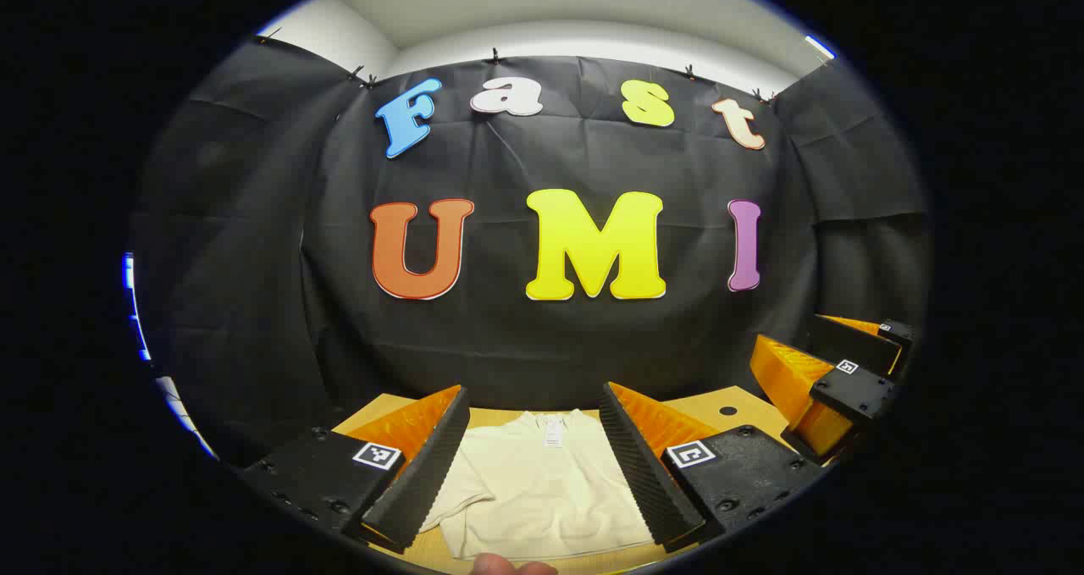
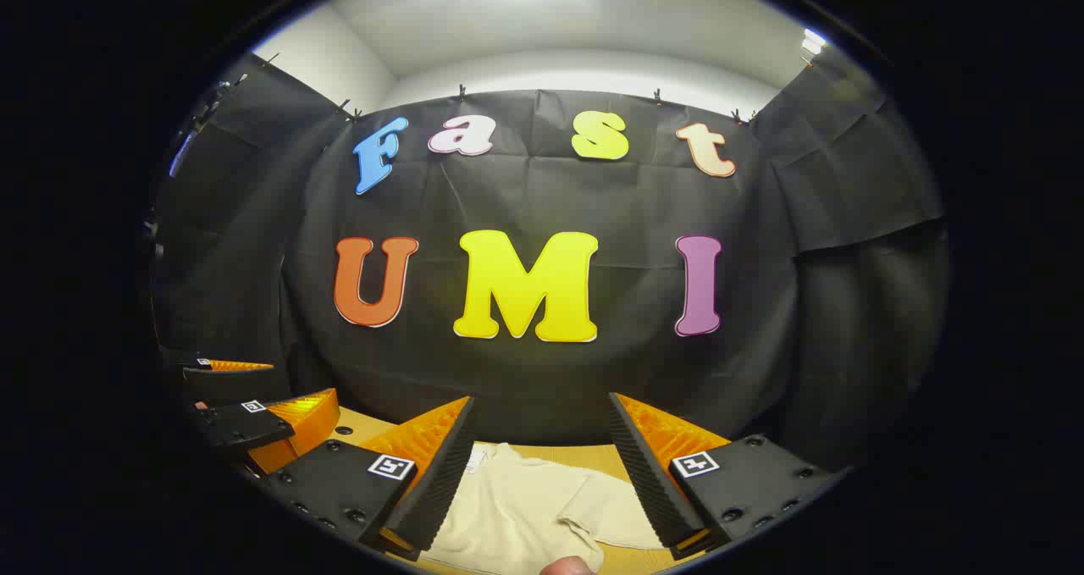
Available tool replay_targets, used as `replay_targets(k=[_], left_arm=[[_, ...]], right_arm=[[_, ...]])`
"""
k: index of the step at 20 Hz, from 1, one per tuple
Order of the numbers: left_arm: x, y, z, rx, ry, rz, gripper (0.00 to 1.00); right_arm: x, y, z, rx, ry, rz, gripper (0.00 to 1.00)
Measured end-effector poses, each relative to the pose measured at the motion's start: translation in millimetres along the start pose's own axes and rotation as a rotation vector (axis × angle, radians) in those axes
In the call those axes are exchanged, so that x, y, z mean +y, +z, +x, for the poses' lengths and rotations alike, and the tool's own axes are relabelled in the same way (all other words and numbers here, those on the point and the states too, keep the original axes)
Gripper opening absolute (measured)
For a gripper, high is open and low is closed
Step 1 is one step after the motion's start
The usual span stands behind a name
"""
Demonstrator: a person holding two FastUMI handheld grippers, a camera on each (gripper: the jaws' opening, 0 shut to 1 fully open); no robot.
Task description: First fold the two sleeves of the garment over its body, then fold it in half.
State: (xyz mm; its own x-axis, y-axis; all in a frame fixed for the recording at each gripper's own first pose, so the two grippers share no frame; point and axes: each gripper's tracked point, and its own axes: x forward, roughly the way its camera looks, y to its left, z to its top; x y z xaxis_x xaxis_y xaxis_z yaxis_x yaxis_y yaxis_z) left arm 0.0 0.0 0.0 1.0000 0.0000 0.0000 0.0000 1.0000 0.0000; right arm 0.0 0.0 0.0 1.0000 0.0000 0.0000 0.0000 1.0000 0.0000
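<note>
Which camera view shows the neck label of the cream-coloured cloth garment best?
The left gripper view: the cream-coloured cloth garment lies flat on the wooden table, its white neck label facing the camera. The right gripper view shows the garment partly behind a finger, the label barely peeking out.

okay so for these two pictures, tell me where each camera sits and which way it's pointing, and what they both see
Left gripper view: rides the left tool, looking forward and slightly down over the cream garment toward the booth wall; own open fingers low, right tool at right.
Right gripper view: rides the right tool, facing the same wall; own open fingers low, left tool at left.
Shared: the garment, wooden table, wall.
</note>
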Motion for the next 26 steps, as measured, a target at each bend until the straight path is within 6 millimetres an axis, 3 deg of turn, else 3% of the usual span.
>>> replay_targets(k=[15,26], left_arm=[[-5,-4,-2,0.015,0.009,-0.013,0.98],[-13,2,-7,0.005,0.018,0.001,0.98]], right_arm=[[-8,-5,2,0.018,-0.005,0.025,0.94],[-29,3,3,0.013,-0.006,0.018,0.94]])
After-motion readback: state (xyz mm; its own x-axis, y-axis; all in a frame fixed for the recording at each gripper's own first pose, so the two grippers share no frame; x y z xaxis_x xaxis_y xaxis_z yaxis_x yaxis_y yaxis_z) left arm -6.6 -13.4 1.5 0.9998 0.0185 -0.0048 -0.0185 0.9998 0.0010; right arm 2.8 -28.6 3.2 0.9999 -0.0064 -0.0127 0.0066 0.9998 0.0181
